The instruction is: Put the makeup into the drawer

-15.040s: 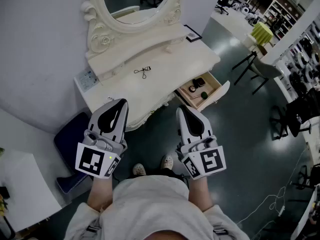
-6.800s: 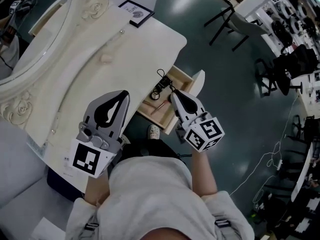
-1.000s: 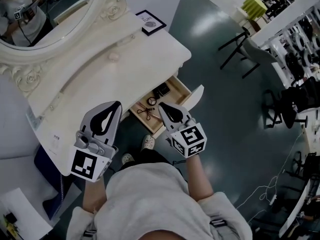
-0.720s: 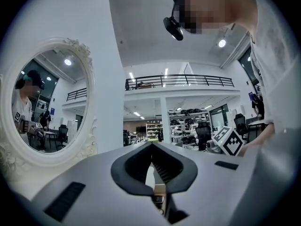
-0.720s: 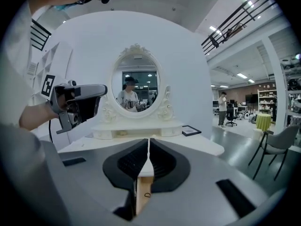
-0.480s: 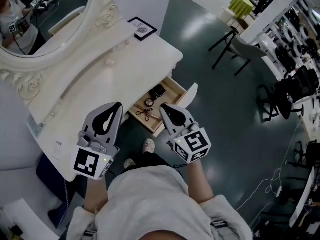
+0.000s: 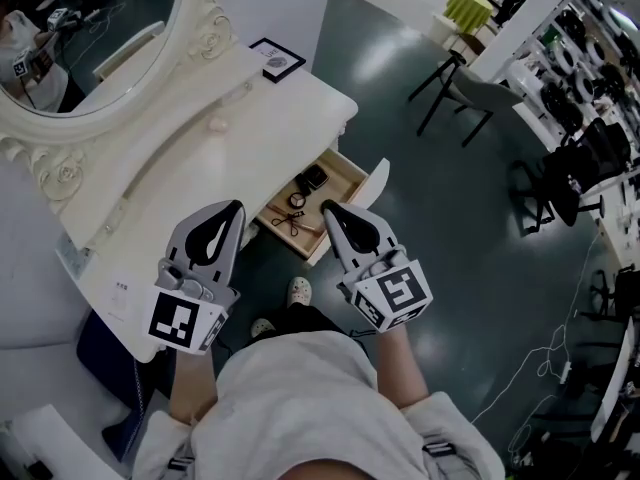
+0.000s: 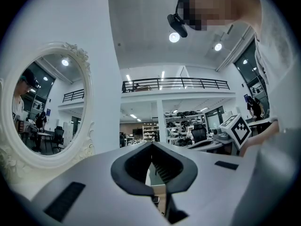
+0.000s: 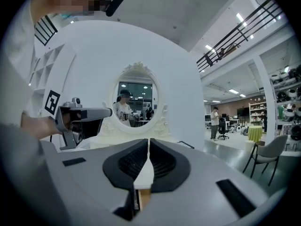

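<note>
Jaws pressed together on nothing, the left gripper (image 7: 236,205) and the right gripper (image 7: 326,205) hang side by side, the right one's tip at the open drawer (image 7: 348,171), where the makeup (image 7: 288,220) lies, beneath the white tabletop (image 7: 190,183).

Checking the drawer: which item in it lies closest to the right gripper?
The scissor-shaped eyelash curler, just beside the tips of the right gripper; the round compact and the dark case lie farther off.
</note>
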`<state>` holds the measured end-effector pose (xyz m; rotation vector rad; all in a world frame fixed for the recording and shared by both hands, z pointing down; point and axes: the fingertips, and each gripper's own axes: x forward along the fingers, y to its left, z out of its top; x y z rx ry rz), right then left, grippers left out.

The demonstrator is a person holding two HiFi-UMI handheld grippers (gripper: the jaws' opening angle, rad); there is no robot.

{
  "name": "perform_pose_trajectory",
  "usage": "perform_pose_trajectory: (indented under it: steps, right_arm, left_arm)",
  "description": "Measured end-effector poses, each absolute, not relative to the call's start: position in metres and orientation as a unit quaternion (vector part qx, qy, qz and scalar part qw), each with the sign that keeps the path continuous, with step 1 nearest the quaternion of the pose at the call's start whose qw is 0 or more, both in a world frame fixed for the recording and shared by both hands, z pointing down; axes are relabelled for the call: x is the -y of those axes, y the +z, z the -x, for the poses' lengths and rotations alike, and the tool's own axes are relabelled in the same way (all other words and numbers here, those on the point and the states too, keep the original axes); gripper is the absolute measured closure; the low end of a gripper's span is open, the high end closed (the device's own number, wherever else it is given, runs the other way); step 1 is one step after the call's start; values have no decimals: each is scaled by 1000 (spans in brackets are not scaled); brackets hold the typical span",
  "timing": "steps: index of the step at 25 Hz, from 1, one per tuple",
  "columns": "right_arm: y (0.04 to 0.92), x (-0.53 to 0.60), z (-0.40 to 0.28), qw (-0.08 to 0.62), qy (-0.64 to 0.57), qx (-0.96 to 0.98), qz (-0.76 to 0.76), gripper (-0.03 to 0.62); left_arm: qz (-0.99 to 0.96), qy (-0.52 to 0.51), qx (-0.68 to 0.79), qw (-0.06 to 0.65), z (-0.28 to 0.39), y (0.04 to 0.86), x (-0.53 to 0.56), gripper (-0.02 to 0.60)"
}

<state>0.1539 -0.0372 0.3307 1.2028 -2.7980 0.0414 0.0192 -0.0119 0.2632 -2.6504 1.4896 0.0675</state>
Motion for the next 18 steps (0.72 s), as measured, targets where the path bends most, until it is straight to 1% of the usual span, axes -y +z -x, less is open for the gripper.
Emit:
perform_pose_trajectory:
  steps: [8, 18]
  right_arm:
    - [305, 15, -160, 18, -4, 913, -407, 566]
    - [292, -6, -164, -2, -13, 906, -423, 566]
  left_arm:
    - [875, 26, -480, 53, -22, 258, -2, 567]
    - [880, 30, -470, 58, -24, 256, -16, 566]
